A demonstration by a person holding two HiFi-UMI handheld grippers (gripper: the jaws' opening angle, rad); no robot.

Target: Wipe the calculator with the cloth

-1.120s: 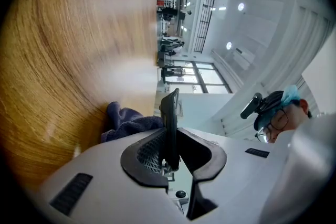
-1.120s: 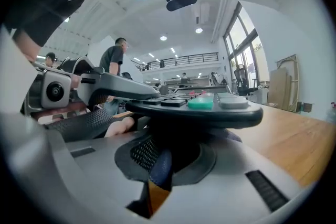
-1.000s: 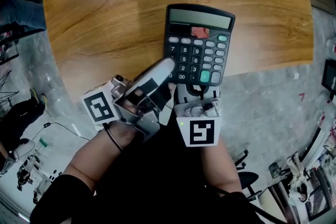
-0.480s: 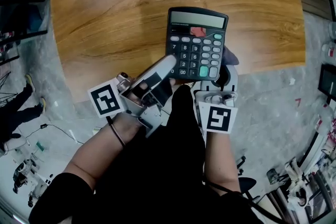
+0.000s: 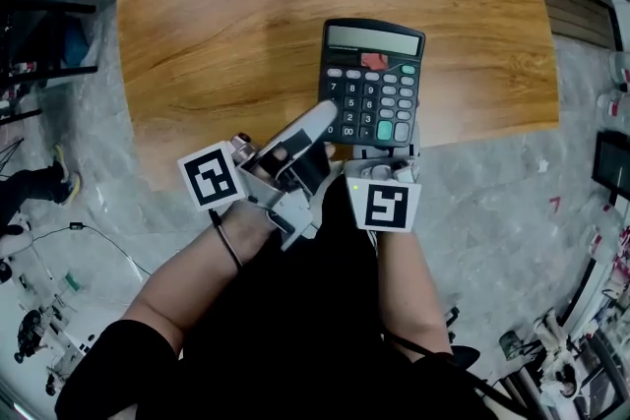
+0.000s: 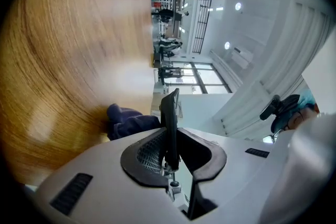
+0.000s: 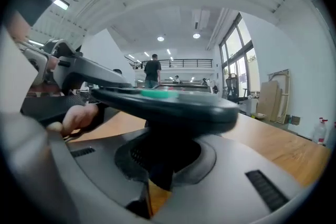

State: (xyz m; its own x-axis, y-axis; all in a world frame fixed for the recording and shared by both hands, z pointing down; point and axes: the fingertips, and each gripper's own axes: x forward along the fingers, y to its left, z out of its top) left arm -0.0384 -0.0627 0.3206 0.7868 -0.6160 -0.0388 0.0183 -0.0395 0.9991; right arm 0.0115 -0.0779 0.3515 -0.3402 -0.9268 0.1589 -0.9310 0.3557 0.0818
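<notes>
**Head view.** The calculator (image 5: 372, 84) is held clear of the table (image 5: 246, 5), keys up and display end away from the person. It is shown above the table's near edge.

**Left gripper** (image 5: 317, 131). It is applied to the calculator's near left corner, and its marker cube (image 5: 212, 177) is seen further left of the calculator. In the left gripper view the calculator (image 6: 169, 118) appears as a thin dark slab seen edge-on. The slab is pinched between the two pads.

**Right gripper** (image 5: 386, 155). It is placed at the calculator's near edge, with its marker cube (image 5: 387, 207) just nearer the person. Its jaw tips are tucked under the calculator and are hidden from the head view. In the right gripper view the jaws are closed on a dark bunch, read as the cloth (image 7: 164, 160), directly beneath the calculator (image 7: 173, 105).

**Cloth.** In the left gripper view the cloth (image 6: 128, 120) is seen as a dark blue fold on the table side of the calculator, just beside it. Contact with the calculator's underside cannot be told.
</notes>
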